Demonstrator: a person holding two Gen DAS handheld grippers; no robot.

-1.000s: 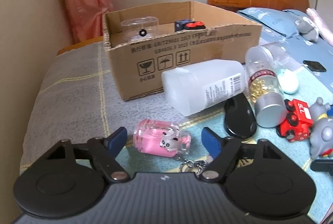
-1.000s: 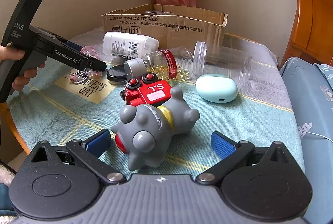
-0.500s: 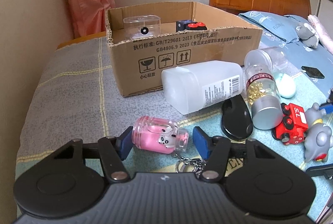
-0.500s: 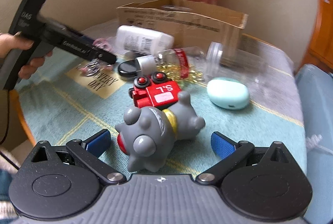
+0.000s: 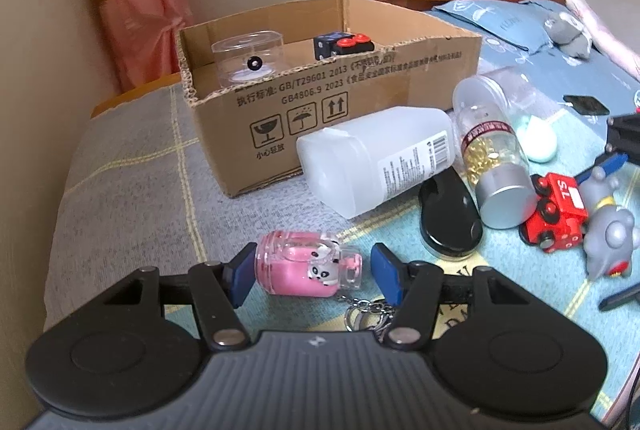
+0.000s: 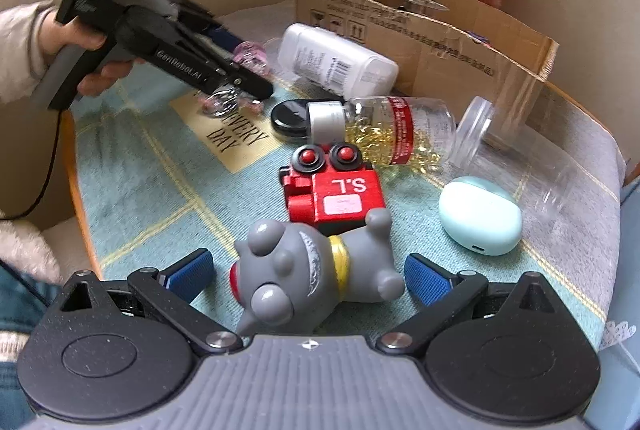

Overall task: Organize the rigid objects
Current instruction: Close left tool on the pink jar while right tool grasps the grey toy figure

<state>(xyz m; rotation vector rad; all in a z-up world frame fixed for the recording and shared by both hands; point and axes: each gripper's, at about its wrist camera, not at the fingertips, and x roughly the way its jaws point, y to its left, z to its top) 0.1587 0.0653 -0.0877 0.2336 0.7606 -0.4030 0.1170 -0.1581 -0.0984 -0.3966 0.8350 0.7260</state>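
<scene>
Pink keychain bottle [image 5: 308,270] is lying on its side on the tablecloth [image 5: 132,170], in front of the cardboard box [image 5: 332,98], with its metal ring and chain [image 5: 366,310] trailing toward the camera. Left gripper [image 5: 312,272] is closing around it: a second ago its blue pads stood wide of the bottle, and now the left pad [image 5: 242,276] is touching or nearly touching the bottle's base while the right pad is just beside the clear cap, a small gap showing. So the claw is narrowed but not yet pinching. That suggests the grasp is almost made and the lift toward the box should come next; the rounded plastic may roll or slip if the squeeze lands off-centre.

Right gripper [image 6: 308,276] is hovering spread over the grey toy figure [image 6: 316,278], which is lying between its blue pads without either one touching. Its view has swung and drawn slightly closer since a second ago, so this looks like lining up for a second pick.

Further out, the red toy truck [image 6: 332,190] is touching the grey figure, and the white bottle [image 5: 380,158], the capsule bottle [image 5: 494,166], the black oval case [image 5: 448,218] and the mint case [image 6: 480,214] are waiting on the cloth. Inside the box, a clear round container [image 5: 248,60] and a dark block with red buttons [image 5: 344,44] are already sitting.
</scene>
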